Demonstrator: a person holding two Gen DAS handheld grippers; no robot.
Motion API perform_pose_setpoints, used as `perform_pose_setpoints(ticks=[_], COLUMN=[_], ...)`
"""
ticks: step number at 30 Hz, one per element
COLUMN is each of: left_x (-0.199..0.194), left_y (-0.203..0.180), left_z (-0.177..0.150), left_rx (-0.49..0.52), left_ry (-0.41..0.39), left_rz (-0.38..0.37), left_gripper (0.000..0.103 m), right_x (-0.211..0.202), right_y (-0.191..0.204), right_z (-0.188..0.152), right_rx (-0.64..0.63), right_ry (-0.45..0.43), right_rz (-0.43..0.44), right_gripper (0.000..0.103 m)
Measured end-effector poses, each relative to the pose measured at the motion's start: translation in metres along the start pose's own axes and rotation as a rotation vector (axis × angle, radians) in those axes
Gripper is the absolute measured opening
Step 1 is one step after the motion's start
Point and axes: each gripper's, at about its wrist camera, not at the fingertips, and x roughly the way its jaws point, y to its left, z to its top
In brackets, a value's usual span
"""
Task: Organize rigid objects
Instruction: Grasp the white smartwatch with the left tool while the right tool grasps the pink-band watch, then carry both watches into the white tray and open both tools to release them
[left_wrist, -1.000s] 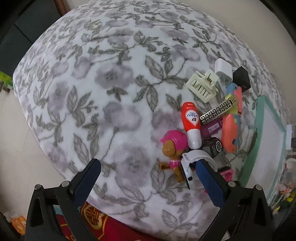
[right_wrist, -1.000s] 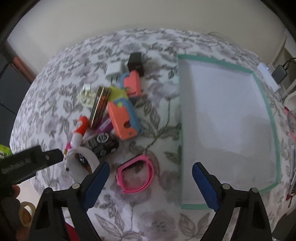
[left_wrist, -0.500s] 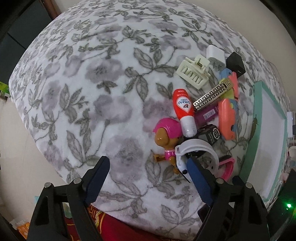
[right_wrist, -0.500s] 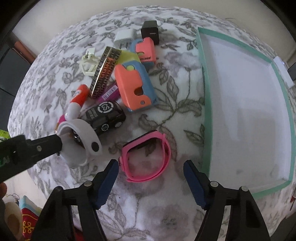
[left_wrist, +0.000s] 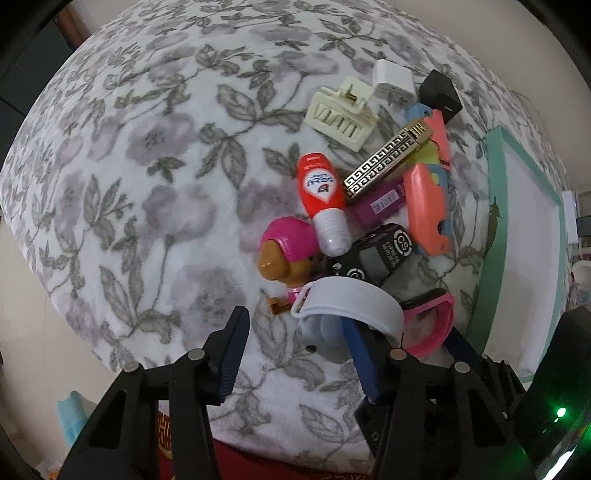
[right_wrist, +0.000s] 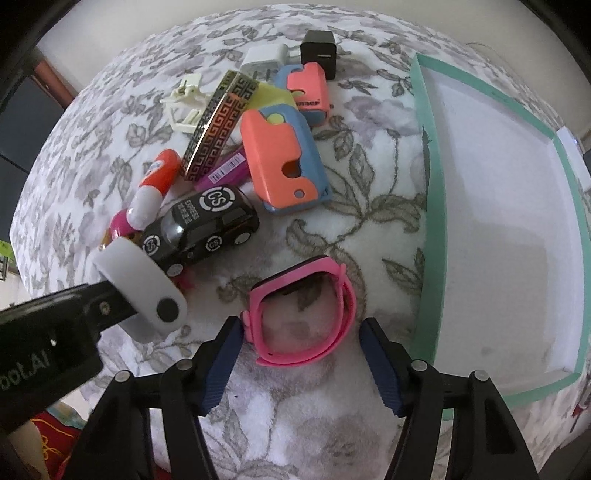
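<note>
Closing on the pink watch band (right_wrist: 301, 314) should go squarely: the right hand-held gripper (right_wrist: 299, 350) is spread, its fingers flanking the band low in the frame, beside the teal-rimmed tray (right_wrist: 430, 206). The left hand-held gripper (left_wrist: 297, 350), also spread, reaches the white band (left_wrist: 351, 299). Compared with half a second ago, both have dropped closer to their bands.

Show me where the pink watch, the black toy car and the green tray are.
pink watch (right_wrist: 343, 291): right wrist view, on its right strap.
black toy car (right_wrist: 207, 221): right wrist view, on its roof and side.
green tray (right_wrist: 430, 236): right wrist view, on its left rim.
</note>
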Motion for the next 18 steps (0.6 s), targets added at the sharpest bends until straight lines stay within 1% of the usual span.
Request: perform_pose_setpoints(ticks=[2, 4, 6, 8, 9, 13, 18], left_x=[0.0, 0.0, -0.001, 0.0, -0.002, -0.002, -0.005], left_y=[-0.005, -0.014, -0.02, -0.028, -0.022, -0.028, -0.028], left_z=[-0.001, -0.001, 0.0, 0.0, 0.001, 0.009, 0.018], left_rx=[0.007, 0.02, 0.027, 0.033, 0.034, 0.028, 0.032], left_ry=[-0.008, -0.012, -0.015, -0.02, -0.022, -0.052, -0.074], left_rz=[-0.01, -0.027, -0.034, -0.036, -0.037, -0.038, -0.049], left_gripper=[0.05, 0.037, 0.033, 0.031, 0.03, 0.023, 0.018], right_x=[0.0, -0.001, 0.0, 0.0, -0.001, -0.007, -0.009], right_y=[0.004, 0.007, 0.01, 0.01, 0.011, 0.0, -0.012], right_z=[-0.002, -0.004, -0.004, -0.005, -0.006, -0.004, 0.002], right_rx=[-0.016, -0.023, -0.021, -0.021, -0.019, 0.005, 0.03], right_ry=[-0.002, -0.007, -0.01, -0.009, -0.01, -0.019, -0.016], right_rz=[-0.014, -0.01, -0.008, -0.004, -0.001, 0.015, 0.03], right_gripper=[0.067, 0.062, 0.062, 0.062, 0.062, 0.061, 0.061])
